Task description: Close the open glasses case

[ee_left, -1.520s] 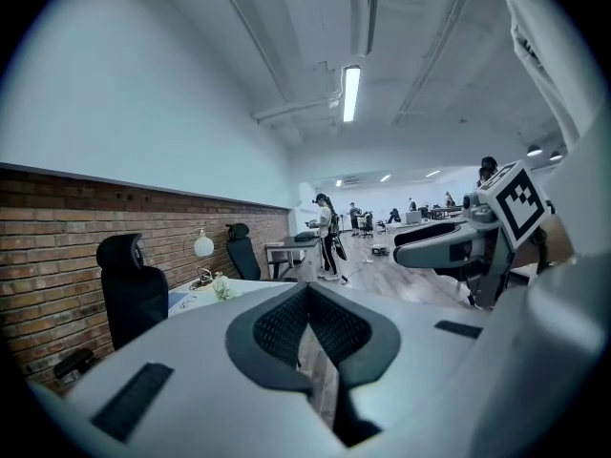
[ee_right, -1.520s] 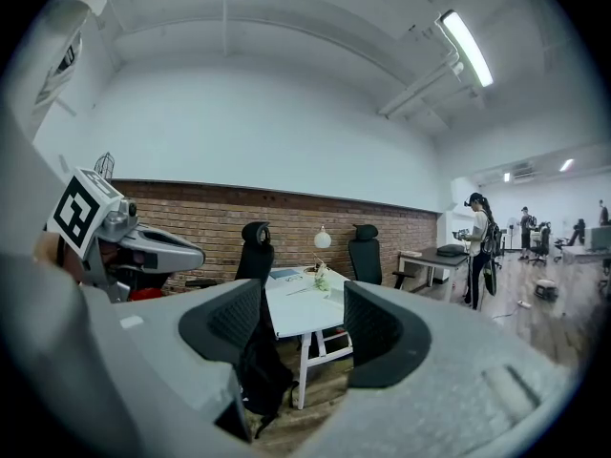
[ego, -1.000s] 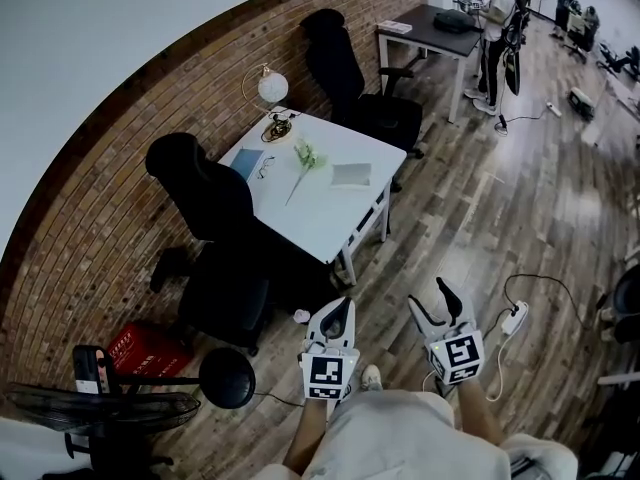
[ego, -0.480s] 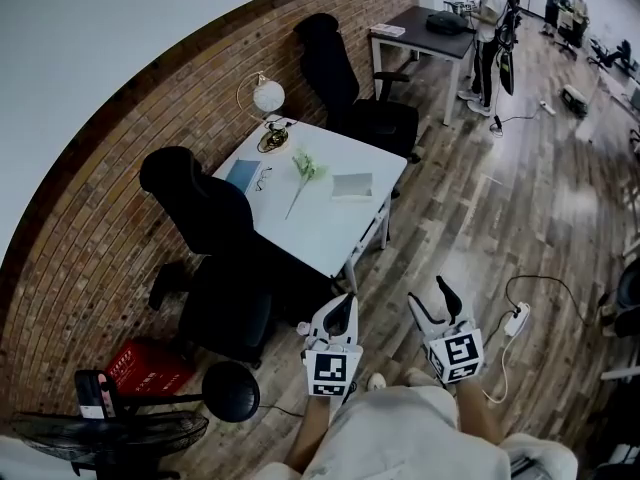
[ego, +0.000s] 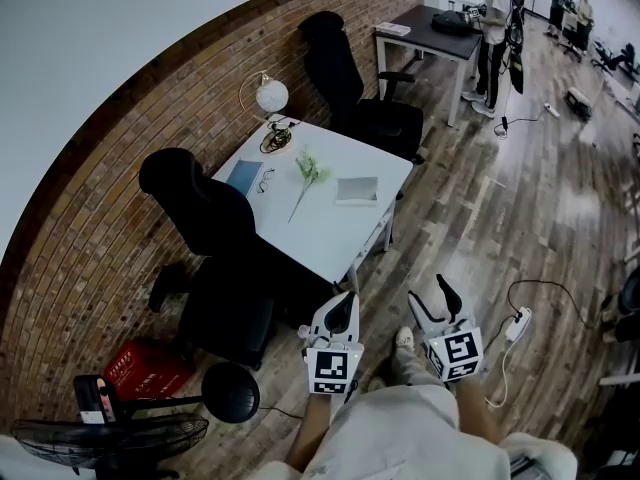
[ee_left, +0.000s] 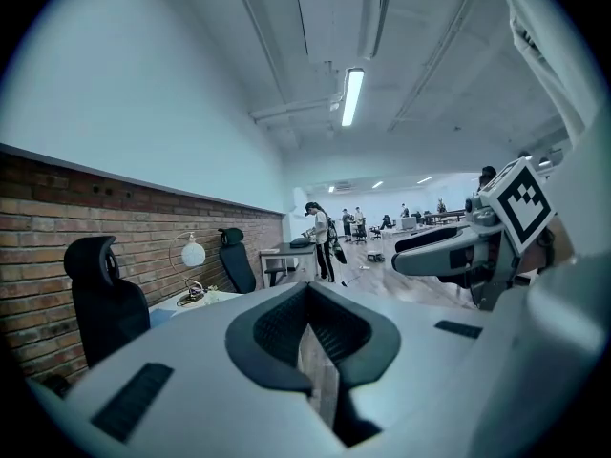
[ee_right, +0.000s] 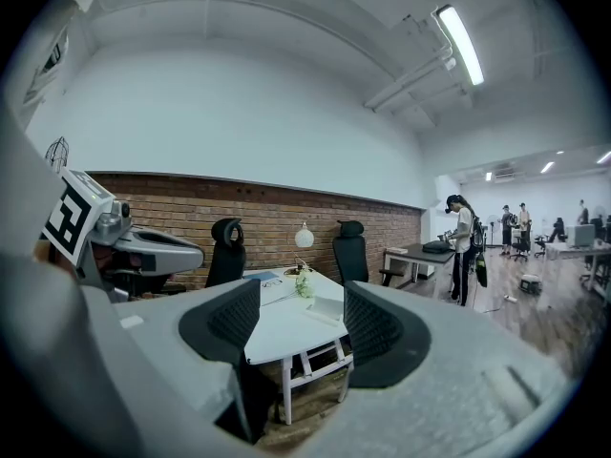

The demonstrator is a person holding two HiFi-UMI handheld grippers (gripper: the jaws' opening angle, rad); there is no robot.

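Observation:
The open glasses case (ego: 357,190) lies flat and pale on the white table's (ego: 325,228) right side, far ahead of me. It also shows between my right jaws as the case (ee_right: 327,309) on the table (ee_right: 277,330). My left gripper (ego: 344,302) hangs above the wooden floor in front of the table, jaws together, holding nothing. Beside it, my right gripper (ego: 428,294) stands open and empty. Both are well short of the table. In the left gripper view the gripper (ee_left: 307,290) points past the table's right side.
On the table lie spectacles (ego: 265,178), a blue pad (ego: 243,175), a flower stem (ego: 306,176) and a globe lamp (ego: 271,95). Black office chairs (ego: 215,228) (ego: 350,78) flank it. A power strip (ego: 516,323) and cable lie on the floor at right. A person (ego: 495,23) stands at a far desk.
The view has drifted a little towards the table. A foot now shows between the grippers. Both grippers keep their places and their states.

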